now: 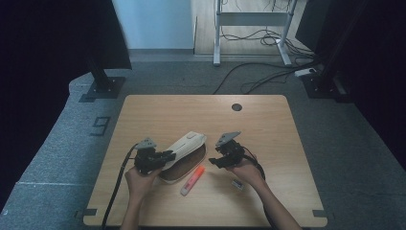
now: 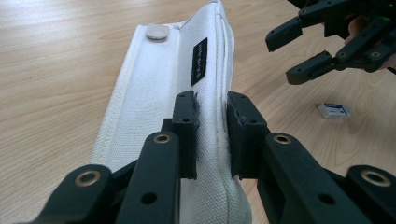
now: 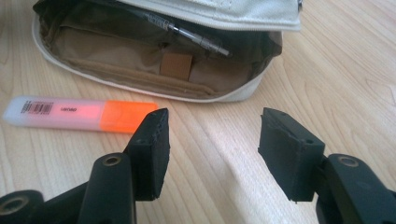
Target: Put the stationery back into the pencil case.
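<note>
A white pencil case [image 1: 187,143] lies mid-table, its flap lifted so the brown inside [image 3: 116,51] shows, with a clear pen [image 3: 196,37] in it. My left gripper [image 2: 211,106] is shut on the case's white upper edge [image 2: 154,84]; from above, this left gripper [image 1: 167,155] is at the case's left end. An orange highlighter [image 1: 192,180] with a clear cap lies just in front of the case. My right gripper [image 3: 212,128] is open over bare wood, right of the highlighter [image 3: 84,113], nothing between its jaws. In the high view the right gripper [image 1: 214,160] points left toward the case.
A small white eraser [image 1: 237,184] with a blue label lies by the right hand, also the eraser [image 2: 333,110] in the left gripper view. The wooden table [image 1: 158,110] has a dark cable hole [image 1: 237,107] at the back. Stand bases and cables are on the floor beyond.
</note>
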`<act>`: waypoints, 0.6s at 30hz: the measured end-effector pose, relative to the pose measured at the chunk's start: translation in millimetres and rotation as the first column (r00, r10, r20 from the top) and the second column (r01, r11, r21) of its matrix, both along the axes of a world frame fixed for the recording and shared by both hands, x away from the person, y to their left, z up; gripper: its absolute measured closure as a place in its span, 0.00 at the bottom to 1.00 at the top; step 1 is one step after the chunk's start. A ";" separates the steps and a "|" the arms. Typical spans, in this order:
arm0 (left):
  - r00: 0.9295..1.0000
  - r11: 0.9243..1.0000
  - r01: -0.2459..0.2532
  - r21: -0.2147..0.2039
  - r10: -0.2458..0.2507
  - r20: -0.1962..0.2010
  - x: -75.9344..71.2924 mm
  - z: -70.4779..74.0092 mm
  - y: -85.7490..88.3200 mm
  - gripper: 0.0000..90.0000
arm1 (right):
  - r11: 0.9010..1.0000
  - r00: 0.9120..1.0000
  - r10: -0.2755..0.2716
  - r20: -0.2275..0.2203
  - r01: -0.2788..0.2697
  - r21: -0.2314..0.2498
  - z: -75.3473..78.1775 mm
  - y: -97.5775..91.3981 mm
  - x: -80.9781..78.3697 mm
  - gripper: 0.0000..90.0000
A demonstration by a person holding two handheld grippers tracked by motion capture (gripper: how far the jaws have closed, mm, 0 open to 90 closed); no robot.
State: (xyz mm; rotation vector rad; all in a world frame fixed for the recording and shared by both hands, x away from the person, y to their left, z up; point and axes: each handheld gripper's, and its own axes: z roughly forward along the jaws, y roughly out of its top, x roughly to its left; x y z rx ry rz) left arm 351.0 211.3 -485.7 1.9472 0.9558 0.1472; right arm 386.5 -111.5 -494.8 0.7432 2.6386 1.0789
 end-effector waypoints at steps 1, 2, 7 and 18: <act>1.000 1.000 0.001 0.001 -0.001 0.001 0.0 0.0 0.0 0.83 | 1.000 1.000 -0.005 -0.001 0.005 0.001 0.0 -1.4 -1.4 0.46; 1.000 1.000 0.001 0.002 -0.001 0.003 -0.1 0.1 -0.1 0.83 | 1.000 1.000 -0.005 -0.002 0.005 0.004 -0.1 -4.4 -3.4 0.46; 1.000 1.000 0.001 0.003 -0.001 0.003 -0.3 0.1 -0.3 0.83 | 1.000 1.000 -0.006 -0.005 0.006 0.008 0.2 -10.1 -7.8 0.46; 1.000 1.000 0.002 0.005 -0.002 0.005 -0.4 0.0 -0.6 0.82 | 1.000 1.000 -0.015 0.005 0.015 0.013 -2.5 -25.8 -21.1 0.44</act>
